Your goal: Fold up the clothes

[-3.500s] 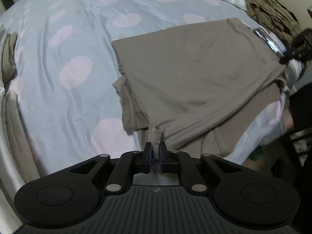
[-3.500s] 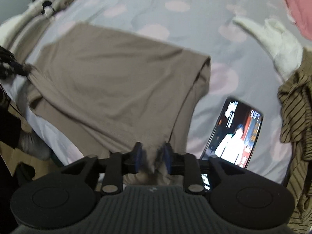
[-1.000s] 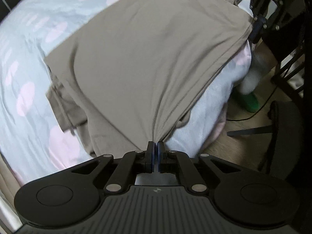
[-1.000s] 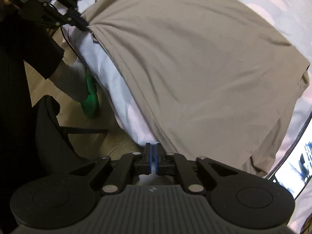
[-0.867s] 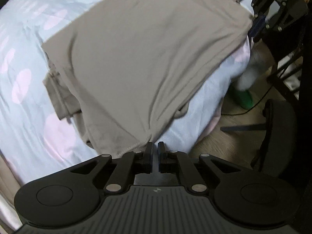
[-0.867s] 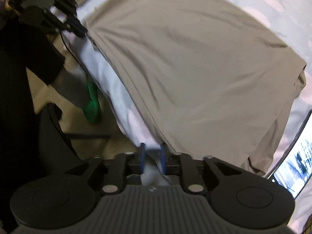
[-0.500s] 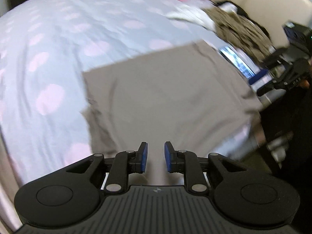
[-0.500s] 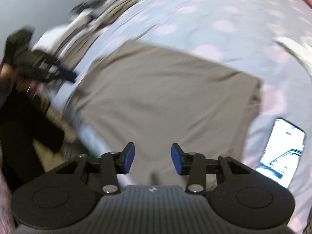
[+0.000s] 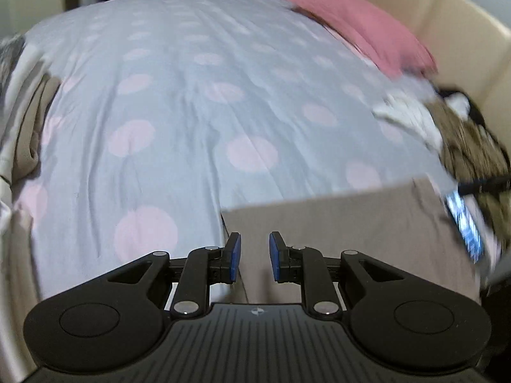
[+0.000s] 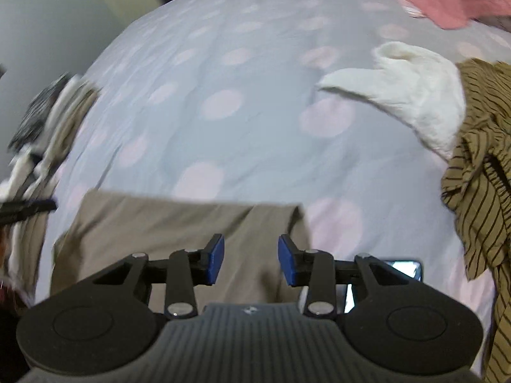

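**Folded shirt at the bed's near edge, both tongs released**

Bedspread (image 9: 191, 102), pale blue with pink dots, lay bare across the whole middle and far half of the bed, leaving wide open room beyond the garment. The tan shirt (image 9: 351, 223) lay folded flat at the near edge, its far fold line straight and its left corner just ahead of the left tongs (image 9: 254, 257). A phone (image 9: 468, 226) with a lit screen lay just beside the shirt's right edge. Along the right edge of the bed sat a white garment (image 10: 412, 95) and a striped brown garment (image 10: 479, 166), touching each other, with a pink pillow (image 9: 361, 28) towards the far right corner. Folded clothes (image 10: 60, 118) were stacked along the left edge.

The left tongs hung over the shirt's left corner, blue pads parted by a narrow gap, nothing between them. The right tongs (image 10: 250, 263) hung over the shirt's right end, standing wider and closing slightly, likewise gripping nothing; whether either touched the cloth could not be told.
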The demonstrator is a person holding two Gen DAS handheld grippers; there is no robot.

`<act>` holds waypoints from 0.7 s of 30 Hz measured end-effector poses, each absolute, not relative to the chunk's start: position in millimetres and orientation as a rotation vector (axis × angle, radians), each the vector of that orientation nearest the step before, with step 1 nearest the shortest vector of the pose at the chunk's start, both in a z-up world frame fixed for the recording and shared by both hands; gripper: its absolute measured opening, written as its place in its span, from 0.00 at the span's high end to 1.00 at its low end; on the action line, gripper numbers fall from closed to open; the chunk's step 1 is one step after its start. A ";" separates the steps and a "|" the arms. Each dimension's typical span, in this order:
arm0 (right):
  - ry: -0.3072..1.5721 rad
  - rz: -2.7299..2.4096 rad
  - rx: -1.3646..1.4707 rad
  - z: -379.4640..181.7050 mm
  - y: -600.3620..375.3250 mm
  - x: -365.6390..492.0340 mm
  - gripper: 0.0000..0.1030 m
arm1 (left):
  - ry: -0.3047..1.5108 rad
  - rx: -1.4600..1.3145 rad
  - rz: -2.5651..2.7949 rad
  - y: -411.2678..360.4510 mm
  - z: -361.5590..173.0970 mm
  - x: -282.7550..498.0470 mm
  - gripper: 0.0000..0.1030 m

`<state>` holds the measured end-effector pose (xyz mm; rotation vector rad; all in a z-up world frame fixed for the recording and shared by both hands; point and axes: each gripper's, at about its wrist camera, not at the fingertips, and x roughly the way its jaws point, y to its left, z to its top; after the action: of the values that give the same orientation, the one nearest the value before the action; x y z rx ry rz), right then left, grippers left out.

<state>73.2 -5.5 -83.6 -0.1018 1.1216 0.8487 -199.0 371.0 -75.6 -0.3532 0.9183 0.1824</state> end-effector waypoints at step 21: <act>1.183 0.677 0.056 -132.6 1.7 119.1 0.99 | 0.900 -0.495 0.291 398.0 -128.3 -167.1 0.99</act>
<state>119.1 1.7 -132.6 0.0561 1.1826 0.6769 -167.1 398.0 -128.3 -0.4948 0.9000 0.2912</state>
